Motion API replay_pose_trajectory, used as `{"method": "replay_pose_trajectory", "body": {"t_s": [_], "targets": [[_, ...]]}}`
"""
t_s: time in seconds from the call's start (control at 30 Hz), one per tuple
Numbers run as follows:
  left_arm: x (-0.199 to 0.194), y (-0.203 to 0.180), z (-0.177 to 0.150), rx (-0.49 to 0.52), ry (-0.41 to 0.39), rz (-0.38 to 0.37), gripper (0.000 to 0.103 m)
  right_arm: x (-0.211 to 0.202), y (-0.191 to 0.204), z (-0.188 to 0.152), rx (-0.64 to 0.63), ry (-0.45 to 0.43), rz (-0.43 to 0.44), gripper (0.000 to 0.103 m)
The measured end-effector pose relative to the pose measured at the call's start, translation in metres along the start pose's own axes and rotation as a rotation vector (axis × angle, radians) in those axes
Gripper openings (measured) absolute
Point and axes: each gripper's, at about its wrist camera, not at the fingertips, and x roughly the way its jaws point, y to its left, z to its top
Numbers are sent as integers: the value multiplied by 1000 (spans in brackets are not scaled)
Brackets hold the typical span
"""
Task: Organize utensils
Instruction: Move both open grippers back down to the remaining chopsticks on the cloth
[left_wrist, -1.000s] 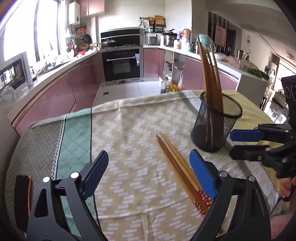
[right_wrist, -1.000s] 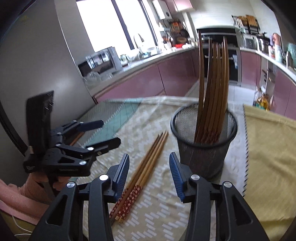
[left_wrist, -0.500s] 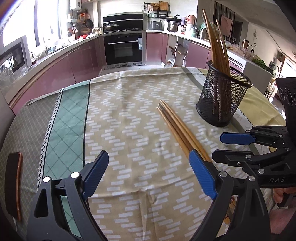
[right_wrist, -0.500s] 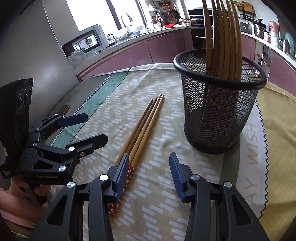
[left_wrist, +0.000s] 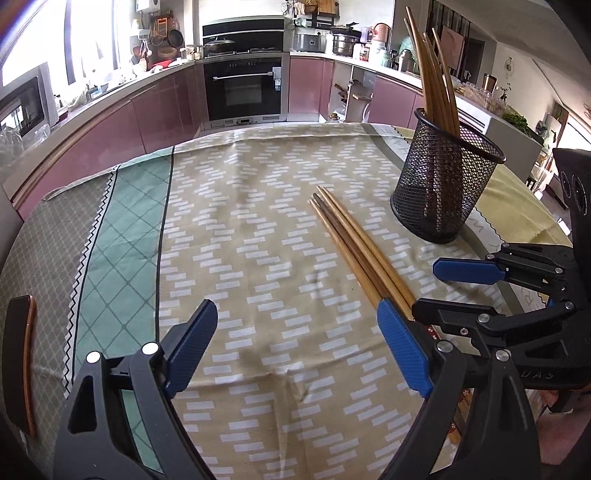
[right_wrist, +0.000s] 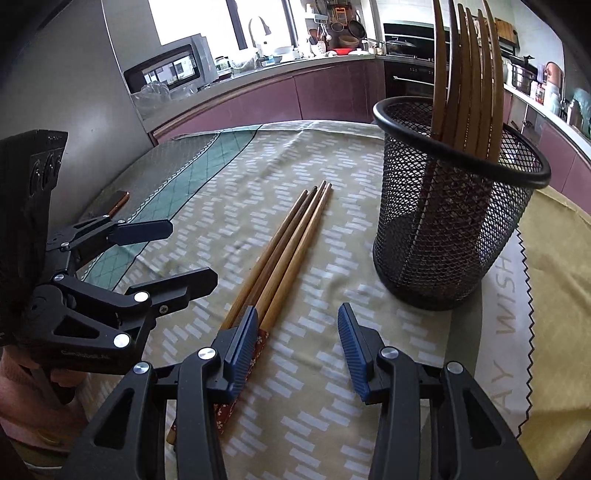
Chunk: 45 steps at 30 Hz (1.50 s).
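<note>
Nearest to me, my left gripper (left_wrist: 295, 347) has its blue pads spread wide over bare tablecloth (left_wrist: 258, 229), nothing between them. My right gripper (right_wrist: 297, 347) stands about half apart, also clamping nothing; its left pad sits on top of, or just above, the patterned red ends of the loose chopsticks (right_wrist: 284, 243), and I cannot tell whether it actually touches them. From the left wrist view the right gripper comes in from the right edge, and its lower finger covers those same ends, so where they finish is hidden there. From the right wrist view the hand (right_wrist: 22, 391) that carries the left gripper is mostly cut off at the frame's edge, with only a pink sleeve showing.

The chopsticks, four as far as I can count, lie bunched side by side on the cloth-covered worktop, tips pointing away from me, near the black mesh holder (right_wrist: 454, 229) but apart from it. The holder stands upright with more chopsticks (right_wrist: 469, 74) leaning inside; their lower halves blur behind the mesh and their tops run out of the right view.

At the worktop's left edge lies a dark, brown-rimmed object (left_wrist: 20, 358) I cannot identify. Beyond are the oven (left_wrist: 243, 88) and the cluttered kitchen counters (left_wrist: 103, 99).
</note>
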Motion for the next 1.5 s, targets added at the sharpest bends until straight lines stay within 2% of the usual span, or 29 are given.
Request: {"method": "replay_pose_trajectory", "body": {"t_s": [0.43, 0.9, 1.13, 1.37, 1.5], "targets": [[15, -11, 6, 19, 39, -20, 84, -5, -15, -2, 47, 5, 24, 34], [25, -18, 8, 31, 59, -28, 83, -7, -22, -5, 59, 1, 42, 34], [29, -16, 10, 34, 74, -9, 71, -8, -24, -5, 60, 0, 44, 34], [29, -16, 9, 40, 67, -1, 67, -9, -25, -4, 51, 0, 39, 34], [28, -16, 9, 45, 64, 1, 59, -7, -21, -1, 44, 0, 31, 34]]}}
